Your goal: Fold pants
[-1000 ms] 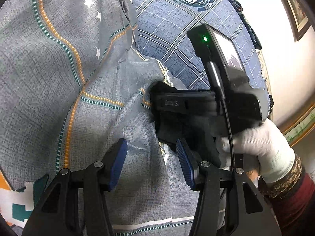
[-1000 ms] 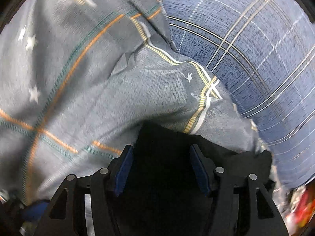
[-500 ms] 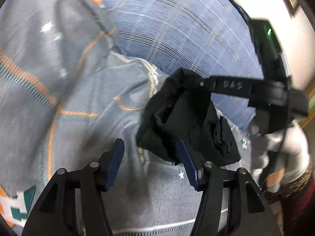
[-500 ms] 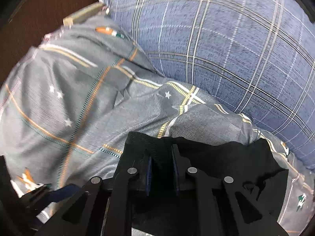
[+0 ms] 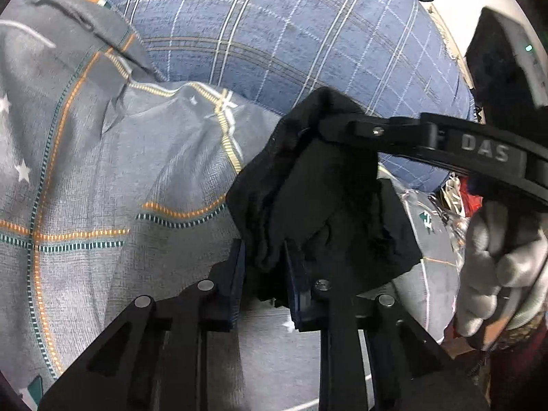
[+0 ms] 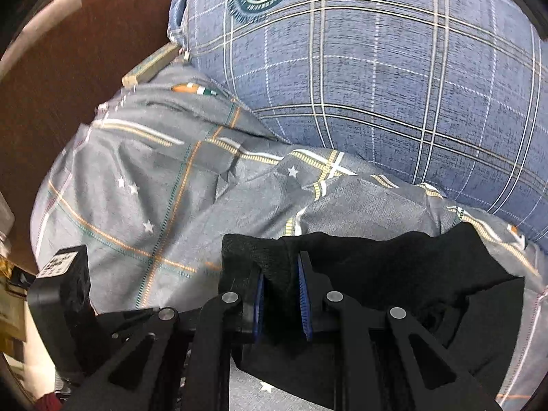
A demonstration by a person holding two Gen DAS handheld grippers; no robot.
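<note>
The black pants (image 5: 318,205) hang bunched above the grey patterned bedsheet (image 5: 102,171). My left gripper (image 5: 265,267) is shut on a lower fold of the pants. My right gripper, seen in the left wrist view (image 5: 308,130), comes in from the right, held by a white-gloved hand (image 5: 496,260), and pinches the upper edge. In the right wrist view, the right gripper (image 6: 281,281) is shut on the black pants (image 6: 394,274), which spread to the right over the sheet (image 6: 154,205).
A large blue plaid pillow (image 5: 291,41) lies behind the pants; it also shows in the right wrist view (image 6: 376,68). A brown wooden headboard (image 6: 68,51) stands at the left. Clutter (image 5: 455,191) shows past the bed's right edge.
Both grippers were open a second ago. The right one shut on the pants and lifted them off the sheet. The left one has now shut on a lower fold.
</note>
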